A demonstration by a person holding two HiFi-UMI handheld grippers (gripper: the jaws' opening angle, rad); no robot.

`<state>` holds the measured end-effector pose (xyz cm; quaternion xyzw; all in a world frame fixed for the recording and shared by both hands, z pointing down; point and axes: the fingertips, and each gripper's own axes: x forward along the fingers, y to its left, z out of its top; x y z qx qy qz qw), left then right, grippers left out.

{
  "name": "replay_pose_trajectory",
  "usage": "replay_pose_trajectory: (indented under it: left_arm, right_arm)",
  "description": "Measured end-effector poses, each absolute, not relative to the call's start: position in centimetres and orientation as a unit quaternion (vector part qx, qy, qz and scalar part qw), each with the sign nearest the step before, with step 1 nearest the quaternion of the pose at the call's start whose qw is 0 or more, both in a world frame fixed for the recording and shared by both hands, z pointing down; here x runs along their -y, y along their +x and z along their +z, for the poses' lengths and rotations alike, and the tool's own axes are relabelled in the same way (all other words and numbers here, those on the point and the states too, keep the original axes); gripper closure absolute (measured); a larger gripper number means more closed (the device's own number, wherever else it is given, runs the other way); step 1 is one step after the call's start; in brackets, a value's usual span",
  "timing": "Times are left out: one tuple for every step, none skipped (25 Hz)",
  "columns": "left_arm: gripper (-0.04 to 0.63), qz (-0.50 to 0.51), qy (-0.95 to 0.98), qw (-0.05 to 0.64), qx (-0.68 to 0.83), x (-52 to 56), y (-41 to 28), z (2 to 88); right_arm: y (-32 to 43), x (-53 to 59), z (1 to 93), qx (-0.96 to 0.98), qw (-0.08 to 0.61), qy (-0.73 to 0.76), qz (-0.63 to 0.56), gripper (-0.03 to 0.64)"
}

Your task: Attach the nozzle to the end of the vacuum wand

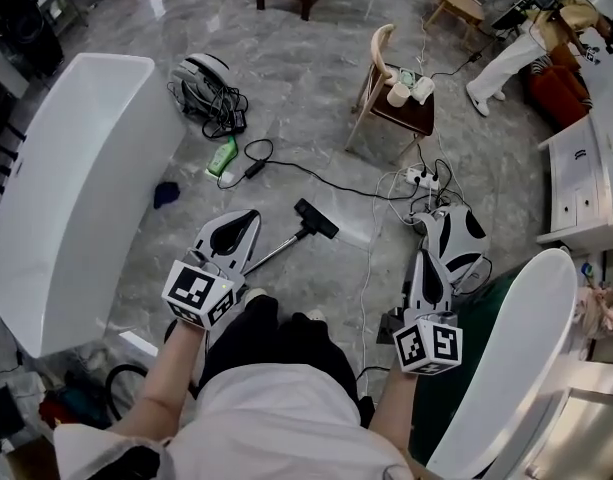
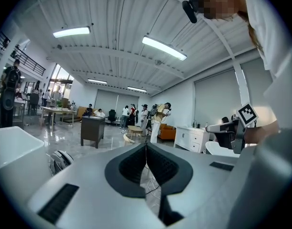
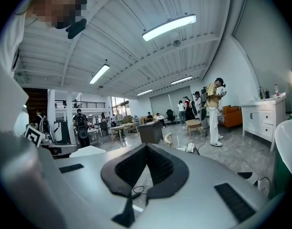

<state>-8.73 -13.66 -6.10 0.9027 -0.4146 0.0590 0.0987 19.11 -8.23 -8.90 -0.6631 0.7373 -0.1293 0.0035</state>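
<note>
In the head view a black floor nozzle (image 1: 316, 218) lies on the grey marble floor at the far end of a thin silver wand (image 1: 278, 253). The wand's near end is hidden behind my left gripper (image 1: 248, 220), and I cannot tell whether nozzle and wand are joined. My left gripper is shut and empty, just left of the wand and above the floor. My right gripper (image 1: 444, 216) is also shut and empty, well to the right of the nozzle. In the left gripper view the jaws (image 2: 146, 146) meet with nothing between them. The same holds in the right gripper view (image 3: 146, 148).
A long white tub-shaped piece (image 1: 76, 178) stands at the left, and a white curved seat (image 1: 531, 338) at the right. Cables and a power strip (image 1: 421, 178) lie ahead on the floor. Farther off are a wooden chair (image 1: 384, 78), a green bottle (image 1: 223, 156) and a white cabinet (image 1: 586, 193).
</note>
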Motion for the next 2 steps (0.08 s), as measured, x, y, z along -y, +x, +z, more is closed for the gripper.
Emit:
replay_pose_trajectory:
  left_arm:
    - [0.584,0.061,0.902,0.097,0.415,13.43,-8.77,-6.12]
    - [0.584,0.063,0.902,0.095,0.416,13.21,-8.83,-6.14]
  right_arm:
    - [19.02,8.12,-8.80,-0.739,0.006,-0.661,-0.131,0.601]
    - [18.92,8.01,-8.70,-0.740,0.008,-0.659,-0.133,0.601]
